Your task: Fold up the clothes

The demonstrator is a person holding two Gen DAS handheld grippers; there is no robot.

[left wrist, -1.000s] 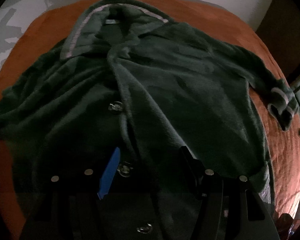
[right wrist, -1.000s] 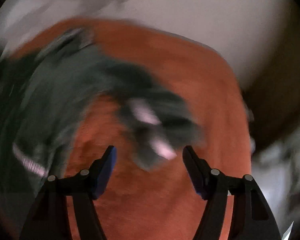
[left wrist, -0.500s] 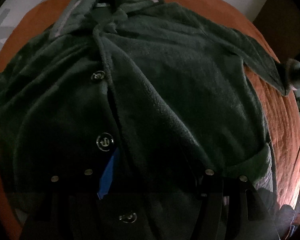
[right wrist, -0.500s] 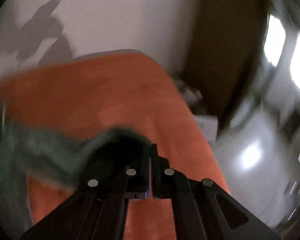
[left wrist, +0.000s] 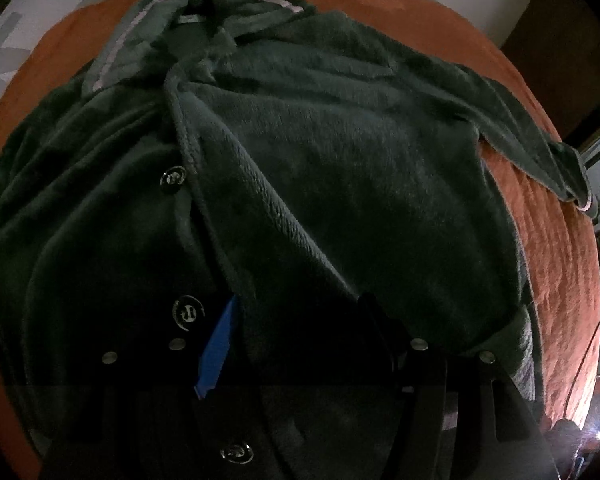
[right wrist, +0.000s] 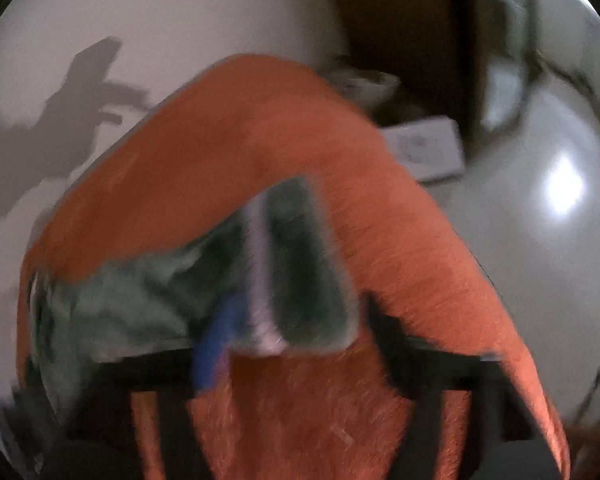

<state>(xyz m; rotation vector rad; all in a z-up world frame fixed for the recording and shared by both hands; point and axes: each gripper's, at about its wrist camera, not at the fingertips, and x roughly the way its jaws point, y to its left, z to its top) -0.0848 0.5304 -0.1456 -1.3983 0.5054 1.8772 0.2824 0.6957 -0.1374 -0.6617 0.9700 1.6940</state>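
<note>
A dark green fleece jacket (left wrist: 340, 168) with metal snap buttons lies face up on an orange bedspread (left wrist: 560, 280), collar at the far side. My left gripper (left wrist: 300, 344) is open and hovers low over the jacket's front. The right sleeve stretches out to the right, ending in a cuff (left wrist: 572, 184). In the blurred right wrist view, my right gripper (right wrist: 288, 336) is open, and the sleeve cuff (right wrist: 300, 264) with its pale stripe lies on the bedspread (right wrist: 260, 128) between the fingers.
A pale wall (right wrist: 160, 12) stands behind the bed. A white box (right wrist: 424, 148) lies on the shiny floor (right wrist: 540, 240) beyond the bed's right edge, near a dark wooden door (right wrist: 400, 12).
My right gripper was shut on the sleeve cuff half a second ago; it is now open and the cuff lies flat on the bed. The left gripper shifted slightly over the jacket.
</note>
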